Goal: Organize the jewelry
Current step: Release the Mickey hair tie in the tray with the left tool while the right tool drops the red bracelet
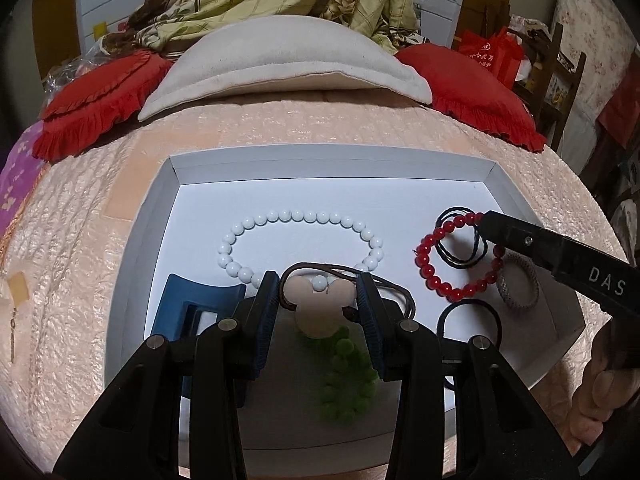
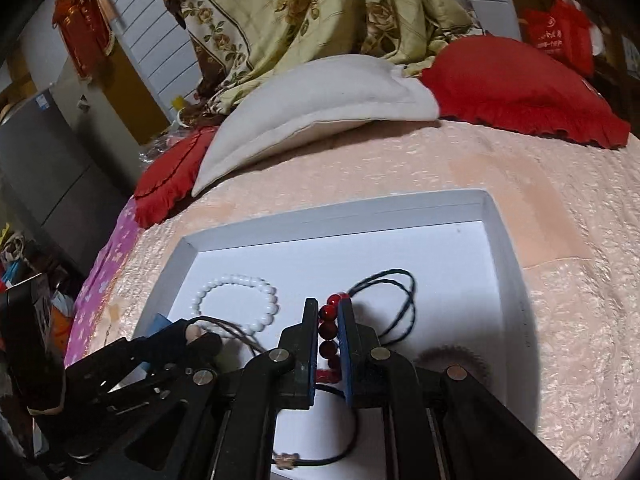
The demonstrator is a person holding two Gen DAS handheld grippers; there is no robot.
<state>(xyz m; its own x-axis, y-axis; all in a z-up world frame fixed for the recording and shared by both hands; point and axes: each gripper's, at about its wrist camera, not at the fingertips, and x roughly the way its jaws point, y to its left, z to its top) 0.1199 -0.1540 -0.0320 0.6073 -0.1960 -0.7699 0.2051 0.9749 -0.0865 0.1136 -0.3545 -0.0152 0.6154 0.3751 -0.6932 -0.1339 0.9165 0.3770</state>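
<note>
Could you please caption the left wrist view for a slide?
Left gripper holds a mouse-shaped pendant while the right gripper grips a red bead bracelet over the white tray.

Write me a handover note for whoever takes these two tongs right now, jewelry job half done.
Left tongs: shut on the mouse-head pendant, its brown cord trailing, low over the white tray.
Right tongs: shut on the red bead bracelet at the tray's right side.
In the tray: white bead bracelet, dark cord loop, black hair tie, green pompom string, blue clip. A woven ring lies on the right rim.
Done: most pieces are in the tray.
Left: set down both held pieces apart; untangle the red bracelet from the dark cord.
</note>
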